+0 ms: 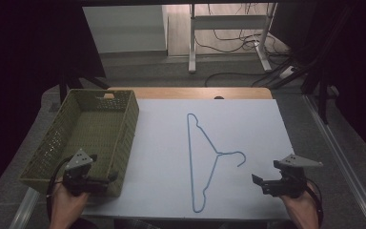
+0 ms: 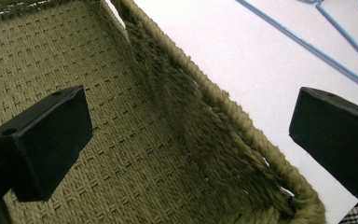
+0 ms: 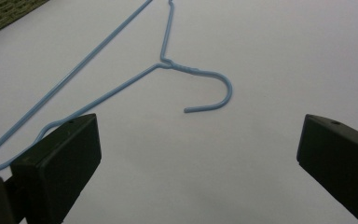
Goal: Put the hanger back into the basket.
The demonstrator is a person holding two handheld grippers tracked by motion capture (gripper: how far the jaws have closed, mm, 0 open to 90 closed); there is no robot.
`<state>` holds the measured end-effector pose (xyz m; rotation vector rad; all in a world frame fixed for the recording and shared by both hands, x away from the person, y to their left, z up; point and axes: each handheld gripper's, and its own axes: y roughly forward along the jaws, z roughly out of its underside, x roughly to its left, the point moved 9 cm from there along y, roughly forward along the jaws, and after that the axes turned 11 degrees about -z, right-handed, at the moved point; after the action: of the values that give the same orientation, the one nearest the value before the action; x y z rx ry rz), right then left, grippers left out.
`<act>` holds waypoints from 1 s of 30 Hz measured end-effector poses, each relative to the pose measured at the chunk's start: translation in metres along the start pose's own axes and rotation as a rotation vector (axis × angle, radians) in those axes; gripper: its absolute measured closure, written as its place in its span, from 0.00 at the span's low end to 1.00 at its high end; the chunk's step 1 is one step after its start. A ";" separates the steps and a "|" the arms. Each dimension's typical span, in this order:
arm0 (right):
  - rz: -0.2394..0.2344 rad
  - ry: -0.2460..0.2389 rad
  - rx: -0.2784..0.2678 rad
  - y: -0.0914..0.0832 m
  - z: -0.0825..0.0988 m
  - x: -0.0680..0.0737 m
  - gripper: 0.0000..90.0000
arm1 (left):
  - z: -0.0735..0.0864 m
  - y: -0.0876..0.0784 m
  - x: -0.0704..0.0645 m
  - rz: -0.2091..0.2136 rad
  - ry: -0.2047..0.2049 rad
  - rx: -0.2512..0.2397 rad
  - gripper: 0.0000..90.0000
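Both grippers sit at the near edge of the table with their jaws spread wide and nothing between them: the left gripper [image 1: 106,180] hangs over the near right corner of the woven basket [image 1: 125,135], one jaw inside it and one outside above the white sheet [image 1: 248,124], while the right gripper [image 1: 259,182] points toward the blue wire hanger [image 1: 205,162]. That hanger lies flat in the middle of the sheet, hook [image 3: 214,88] turned toward the right gripper, well apart from the basket. Judging from this, the likely trouble is the pickup — thin wire lying flush on a smooth surface gives the pads little to bite, so they may skid off or push it sideways. Lifted by the hook alone, it could swing and snag the basket's rim.
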<state>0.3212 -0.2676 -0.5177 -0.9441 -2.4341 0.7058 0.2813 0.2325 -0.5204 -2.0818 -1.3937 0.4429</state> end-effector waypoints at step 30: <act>0.032 -0.019 0.039 0.004 0.001 0.001 0.00 | -0.002 0.002 0.002 0.032 -0.032 -0.025 0.00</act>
<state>0.3215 -0.2649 -0.5208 -0.9668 -2.4179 0.7743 0.2849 0.2334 -0.5194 -2.1282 -1.3923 0.4764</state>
